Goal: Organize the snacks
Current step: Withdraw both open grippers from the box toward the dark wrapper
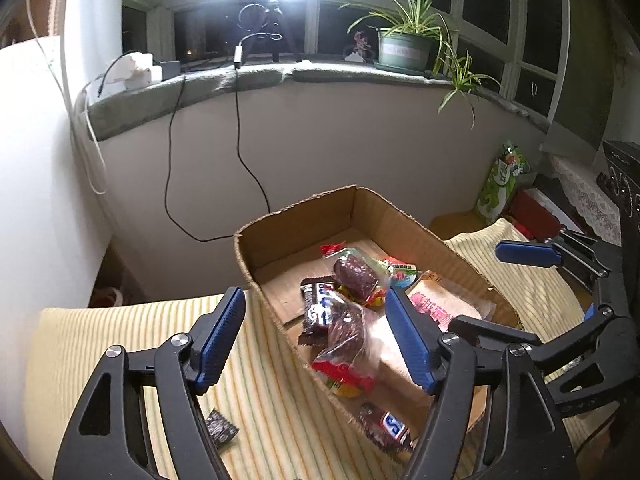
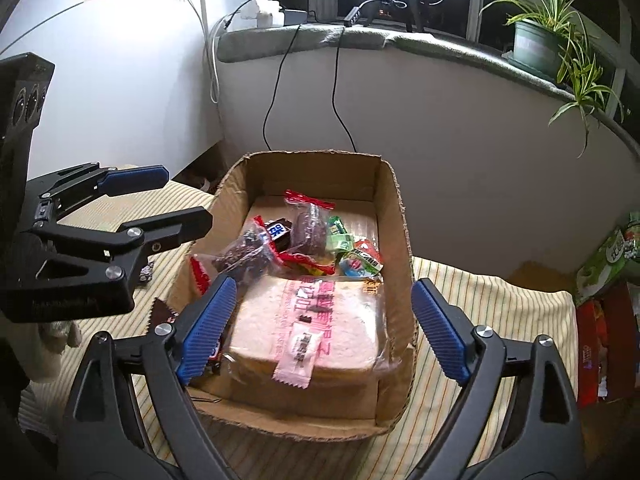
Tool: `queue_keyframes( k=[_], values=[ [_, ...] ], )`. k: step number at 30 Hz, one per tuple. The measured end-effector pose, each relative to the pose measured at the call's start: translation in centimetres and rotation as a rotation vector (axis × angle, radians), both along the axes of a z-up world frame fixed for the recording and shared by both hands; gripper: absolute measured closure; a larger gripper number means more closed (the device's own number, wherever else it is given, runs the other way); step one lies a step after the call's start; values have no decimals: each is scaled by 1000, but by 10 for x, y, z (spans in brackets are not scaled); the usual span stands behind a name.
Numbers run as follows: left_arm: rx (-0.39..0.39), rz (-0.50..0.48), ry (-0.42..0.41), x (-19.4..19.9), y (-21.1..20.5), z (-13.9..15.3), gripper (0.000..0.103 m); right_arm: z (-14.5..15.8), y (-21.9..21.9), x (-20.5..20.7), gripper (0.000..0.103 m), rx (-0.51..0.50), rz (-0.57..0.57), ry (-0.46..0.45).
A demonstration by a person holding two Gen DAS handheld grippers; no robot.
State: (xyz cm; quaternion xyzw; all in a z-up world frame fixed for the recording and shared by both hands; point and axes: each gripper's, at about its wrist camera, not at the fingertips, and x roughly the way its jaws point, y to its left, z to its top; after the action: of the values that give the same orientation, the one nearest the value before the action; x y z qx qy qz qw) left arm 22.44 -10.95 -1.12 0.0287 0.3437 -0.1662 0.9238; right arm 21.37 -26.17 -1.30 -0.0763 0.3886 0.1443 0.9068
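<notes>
Cardboard box (image 2: 394, 208) sits on the striped cloth (image 1: 132, 332), stuffed with snacks: bread bag (image 2: 308, 324) with pink lettering, then a Snickers bar (image 1: 386, 432). Left gripper (image 1: 316, 334) and right gripper (image 2: 324, 330) both spread apart, empty, over the box.

Green snack bag (image 2: 608, 256) cut off rightward.

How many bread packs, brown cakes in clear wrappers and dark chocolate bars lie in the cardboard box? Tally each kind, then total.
Bread pack: 1
Brown cakes: 2
Dark chocolate bars: 2
Total in the cardboard box: 5
</notes>
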Motion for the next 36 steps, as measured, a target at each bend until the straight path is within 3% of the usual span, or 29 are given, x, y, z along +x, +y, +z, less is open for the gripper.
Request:
queue_keyframes(
  k=[11,22,36],
  values=[
    [-16,44,-19,-25,30,9,31,11,28,-29,8,11,47,-19],
    [-49,163,-14,-49,98,5,31,18,67,-61,8,55,131,-41],
    [-53,293,64,-72,185,-36,31,-23,153,-78,8,98,251,40]
  ],
)
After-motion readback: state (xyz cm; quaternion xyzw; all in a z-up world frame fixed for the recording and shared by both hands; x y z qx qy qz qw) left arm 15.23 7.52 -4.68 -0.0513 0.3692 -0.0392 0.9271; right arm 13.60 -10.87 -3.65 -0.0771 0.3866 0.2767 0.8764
